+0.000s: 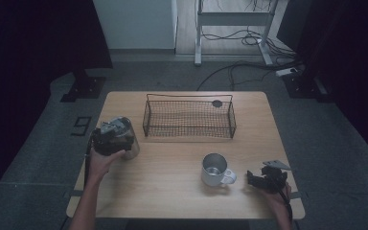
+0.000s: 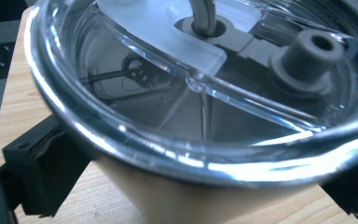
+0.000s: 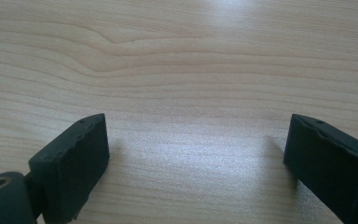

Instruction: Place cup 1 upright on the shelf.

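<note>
two grippers: your left gripper (image 1: 112,139) clamps the lidded tumbler (image 1: 124,136) near the table's (image 1: 172,163) left edge; your right gripper (image 1: 261,181) rests wide open near its right edge.

Dim, murky high view — glare streaks the tumbler's lid (image 2: 205,93), its near rim blurred.

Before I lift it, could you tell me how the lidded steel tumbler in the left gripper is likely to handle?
The tumbler looks rigid, so the left gripper should not deform it. Its smooth, shiny wall may slip between the jaws. It is tall with a clear lid, so probably top-heavy and apt to tip if pushed.
</note>
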Motion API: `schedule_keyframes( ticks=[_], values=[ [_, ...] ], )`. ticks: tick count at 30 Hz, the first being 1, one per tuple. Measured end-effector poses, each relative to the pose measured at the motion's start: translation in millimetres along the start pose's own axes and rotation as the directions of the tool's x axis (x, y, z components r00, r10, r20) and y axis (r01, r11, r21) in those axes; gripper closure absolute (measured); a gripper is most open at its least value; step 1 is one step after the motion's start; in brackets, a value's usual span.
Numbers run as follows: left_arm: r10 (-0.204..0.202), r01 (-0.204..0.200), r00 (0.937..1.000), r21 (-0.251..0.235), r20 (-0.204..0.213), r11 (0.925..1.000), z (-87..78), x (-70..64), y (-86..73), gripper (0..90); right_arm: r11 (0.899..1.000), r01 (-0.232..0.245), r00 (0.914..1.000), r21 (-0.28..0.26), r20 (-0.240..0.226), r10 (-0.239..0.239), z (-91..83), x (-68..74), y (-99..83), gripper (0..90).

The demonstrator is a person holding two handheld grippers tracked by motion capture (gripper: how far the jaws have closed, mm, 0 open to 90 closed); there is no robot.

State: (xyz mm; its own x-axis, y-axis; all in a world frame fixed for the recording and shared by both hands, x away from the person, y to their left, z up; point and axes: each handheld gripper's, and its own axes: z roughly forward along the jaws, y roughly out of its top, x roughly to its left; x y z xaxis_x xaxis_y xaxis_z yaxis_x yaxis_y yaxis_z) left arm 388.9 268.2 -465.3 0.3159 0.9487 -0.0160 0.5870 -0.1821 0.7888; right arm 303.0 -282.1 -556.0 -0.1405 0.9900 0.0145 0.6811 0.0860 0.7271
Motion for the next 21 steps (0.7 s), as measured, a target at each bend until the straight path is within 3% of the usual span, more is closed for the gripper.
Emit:
schedule_keyframes(
  ticks=[21],
  values=[
    [0.027, -0.028, 0.9996, -0.030, -0.009, 0.9992, 15.6, -0.8, -0.8, 3.6, 1.000, 0.001, 1.0000, -0.001, -0.001, -0.001, -0.2, 0.1, -0.1, 7.1]
  ],
)
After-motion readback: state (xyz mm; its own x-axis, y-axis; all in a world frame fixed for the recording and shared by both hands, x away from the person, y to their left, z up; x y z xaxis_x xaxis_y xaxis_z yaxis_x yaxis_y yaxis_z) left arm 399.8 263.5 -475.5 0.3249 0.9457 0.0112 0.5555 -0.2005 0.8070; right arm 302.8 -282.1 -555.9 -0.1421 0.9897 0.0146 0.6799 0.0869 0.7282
